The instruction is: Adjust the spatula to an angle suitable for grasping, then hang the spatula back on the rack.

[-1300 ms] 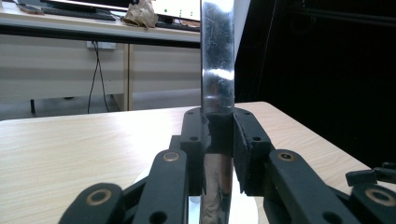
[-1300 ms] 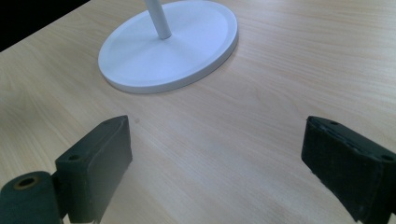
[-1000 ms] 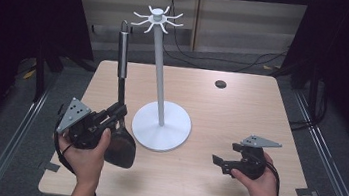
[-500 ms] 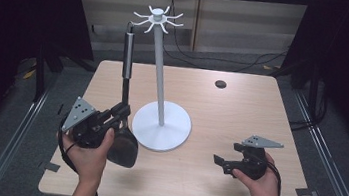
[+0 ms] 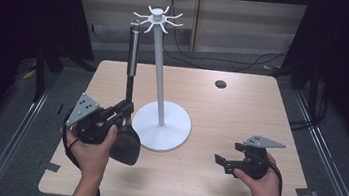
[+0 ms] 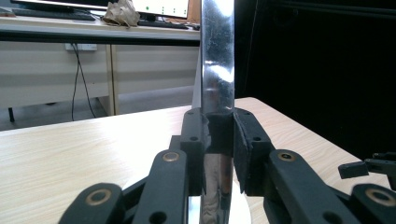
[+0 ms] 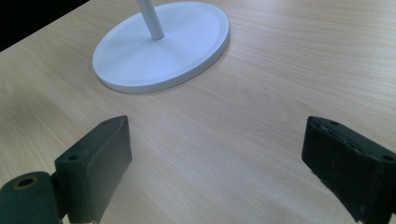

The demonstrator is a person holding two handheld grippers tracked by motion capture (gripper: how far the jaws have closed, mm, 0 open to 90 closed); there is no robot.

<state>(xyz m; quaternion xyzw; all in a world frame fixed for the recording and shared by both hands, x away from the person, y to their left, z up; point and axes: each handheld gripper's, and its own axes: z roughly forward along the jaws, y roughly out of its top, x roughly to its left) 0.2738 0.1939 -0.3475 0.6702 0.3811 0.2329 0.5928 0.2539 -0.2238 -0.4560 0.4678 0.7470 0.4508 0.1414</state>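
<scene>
Gripping shiny metal utensil handle (image 6: 217,70) w/ left gripper (image 5: 123,109), right gripper (image 5: 220,160) jaws open

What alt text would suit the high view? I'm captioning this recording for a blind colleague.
At a wooden table, a person's left gripper is shut on the handle of an upright utensil beside a white hook stand. The utensil's dark head is at the bottom. The right gripper rests open near the table's right front.
</scene>
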